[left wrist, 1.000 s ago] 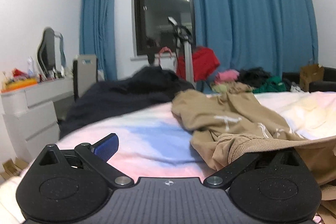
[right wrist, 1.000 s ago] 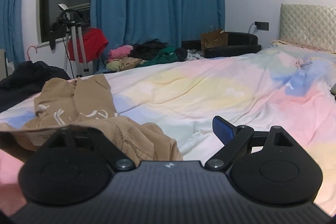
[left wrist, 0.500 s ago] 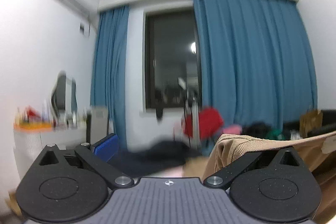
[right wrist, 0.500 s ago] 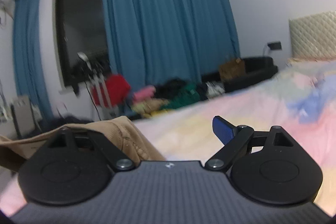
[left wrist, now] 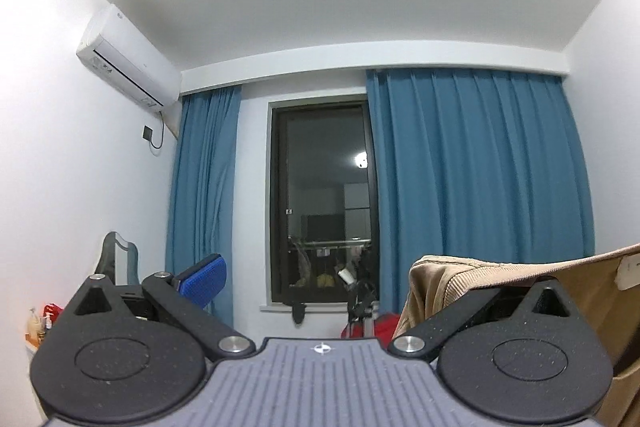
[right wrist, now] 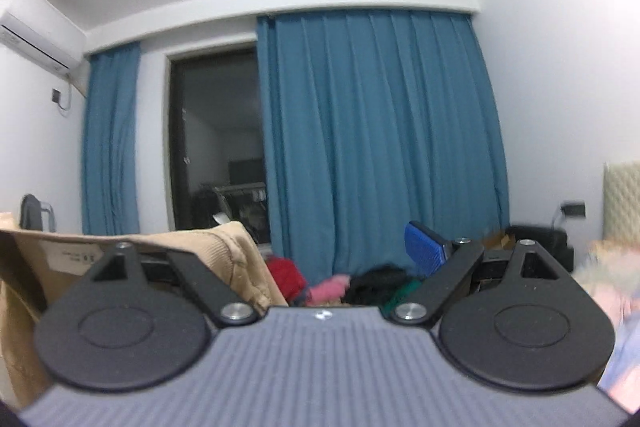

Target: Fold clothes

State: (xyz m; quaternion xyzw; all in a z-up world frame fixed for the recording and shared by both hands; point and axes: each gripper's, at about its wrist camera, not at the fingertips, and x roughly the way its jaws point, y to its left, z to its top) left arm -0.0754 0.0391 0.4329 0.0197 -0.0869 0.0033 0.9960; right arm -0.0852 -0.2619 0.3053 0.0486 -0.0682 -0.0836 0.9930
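A tan ribbed garment [left wrist: 480, 271] hangs draped over the right finger of my left gripper [left wrist: 320, 279], hiding that fingertip; its blue left pad [left wrist: 204, 279] is bare. The same tan garment [right wrist: 200, 251], showing a white label, lies over the left finger of my right gripper [right wrist: 328, 251], whose blue right pad [right wrist: 424, 251] is bare. Both grippers stand wide open, held high and about level, with the cloth stretched between them. Nothing sits between either pair of jaws.
Blue curtains [right wrist: 380, 131] and a dark window [left wrist: 324, 203] face me, with an air conditioner [left wrist: 128, 55] on the left wall. Low down are a heap of red, pink and black clothes [right wrist: 340, 285], a tripod [left wrist: 364, 303] and the pastel bed [right wrist: 616, 307].
Both grippers rose off the bed, carrying the tan garment up on one finger each. The bed sank out of the left view; the window, curtains and ceiling now fill both views.
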